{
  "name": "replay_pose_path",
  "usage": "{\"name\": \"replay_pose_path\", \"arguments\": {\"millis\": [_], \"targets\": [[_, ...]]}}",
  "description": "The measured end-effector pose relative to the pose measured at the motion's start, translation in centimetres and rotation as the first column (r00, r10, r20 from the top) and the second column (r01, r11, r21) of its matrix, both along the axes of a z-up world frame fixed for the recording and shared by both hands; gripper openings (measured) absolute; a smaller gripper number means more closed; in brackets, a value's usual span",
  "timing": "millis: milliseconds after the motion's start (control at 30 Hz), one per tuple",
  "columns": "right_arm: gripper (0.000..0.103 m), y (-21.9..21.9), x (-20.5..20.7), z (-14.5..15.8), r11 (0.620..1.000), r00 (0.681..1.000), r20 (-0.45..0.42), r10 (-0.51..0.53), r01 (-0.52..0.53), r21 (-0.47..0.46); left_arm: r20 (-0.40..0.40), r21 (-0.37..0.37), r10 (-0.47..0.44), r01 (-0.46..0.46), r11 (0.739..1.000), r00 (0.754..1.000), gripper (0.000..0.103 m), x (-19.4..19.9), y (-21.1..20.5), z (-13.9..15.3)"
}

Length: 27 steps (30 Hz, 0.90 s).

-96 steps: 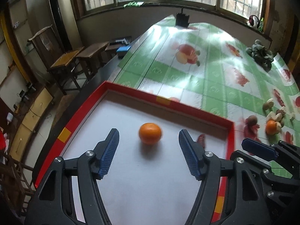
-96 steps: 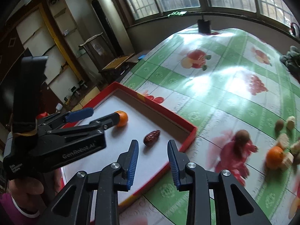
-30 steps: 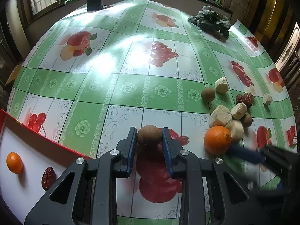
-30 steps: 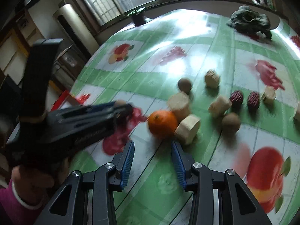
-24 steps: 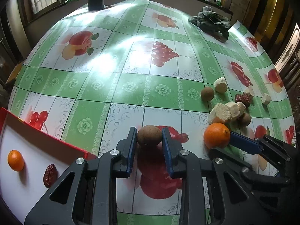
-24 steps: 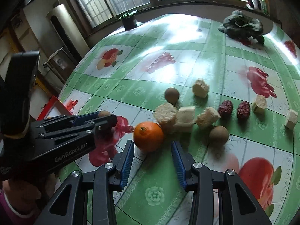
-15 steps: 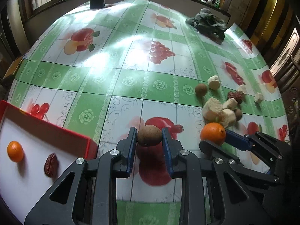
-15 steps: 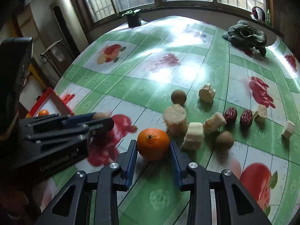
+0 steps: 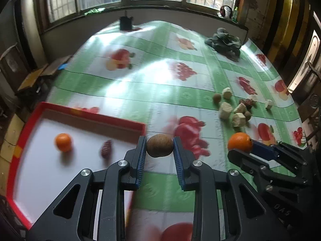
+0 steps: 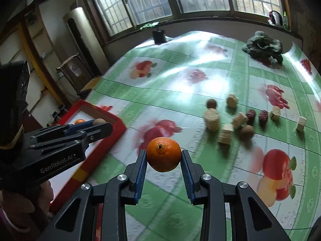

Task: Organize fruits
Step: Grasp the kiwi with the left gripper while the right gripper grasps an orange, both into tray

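Brown round fruit pinched between the blue fingers of the left gripper, held in the air just past the right corner of the red tray. Left gripper fingers narrow, both pads touching the fruit.

Orange clamped in the right gripper, stem end up, held above the desk. Fingers narrow on it, both pads in contact. From the left wrist view the same orange shows at the tip of the right gripper, to the right of the brown fruit and apart from it.

Red tray sits on the left part of the desk, white floor, holds a small orange and a dark red date, apart from each other. In the right wrist view the left gripper is over the tray's edge.

Desk covered with a green and white fruit-print cloth. Loose pile on its right side: pale cut chunks, two dark red dates, brown round fruits and, near each other, some blurred. Dark leafy vegetable at the far right of the desk. Small dark pot at the far edge under the windows.
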State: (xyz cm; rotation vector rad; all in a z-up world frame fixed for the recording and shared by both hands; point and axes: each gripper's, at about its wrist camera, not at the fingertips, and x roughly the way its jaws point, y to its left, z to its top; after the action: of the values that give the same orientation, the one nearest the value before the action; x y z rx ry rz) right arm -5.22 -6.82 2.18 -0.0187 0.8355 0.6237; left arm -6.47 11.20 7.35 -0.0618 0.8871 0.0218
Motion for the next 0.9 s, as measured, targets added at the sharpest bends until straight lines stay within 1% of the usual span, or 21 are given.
{"name": "replay_pose_path", "arguments": {"millis": [200,300,533,700,800,900], "targets": [[0.033,3.1,-1.9,0.9,0.998,0.998,0.020,0.067,-0.067,0.006,0.027,0.027,0.073,-0.074,0.997,0.997,0.026,-2.3,3.6,0.8],[0.033,4.9,-2.6,1.2,0.995,0.995,0.027,0.097,-0.097,-0.001,0.032,0.029,0.102,-0.103,0.994,0.994,0.026,-3.2,5.3,0.8],[0.033,8.8,-3.7,1.3,0.986,0.986,0.031,0.166,-0.166,-0.019,0.014,0.028,0.171,-0.171,0.985,0.985,0.026,-4.9,9.2,0.0],[0.033,11.3,-3.5,0.6,0.978,0.978,0.012,0.206,-0.206,-0.032,-0.007,0.024,0.198,-0.198,0.980,0.980,0.026,-5.1,10.8,-1.0],[0.033,12.6,-3.4,0.0,0.972,0.973,-0.001,0.229,-0.229,-0.051,-0.021,0.019,0.199,-0.199,0.980,0.980,0.026,-5.0,11.2,-1.6],[0.033,13.8,-3.3,-0.5,0.967,0.969,-0.010,0.246,-0.246,-0.070,-0.032,0.030,0.205,-0.204,0.979,0.978,0.026,-4.9,11.5,-2.1]]}}
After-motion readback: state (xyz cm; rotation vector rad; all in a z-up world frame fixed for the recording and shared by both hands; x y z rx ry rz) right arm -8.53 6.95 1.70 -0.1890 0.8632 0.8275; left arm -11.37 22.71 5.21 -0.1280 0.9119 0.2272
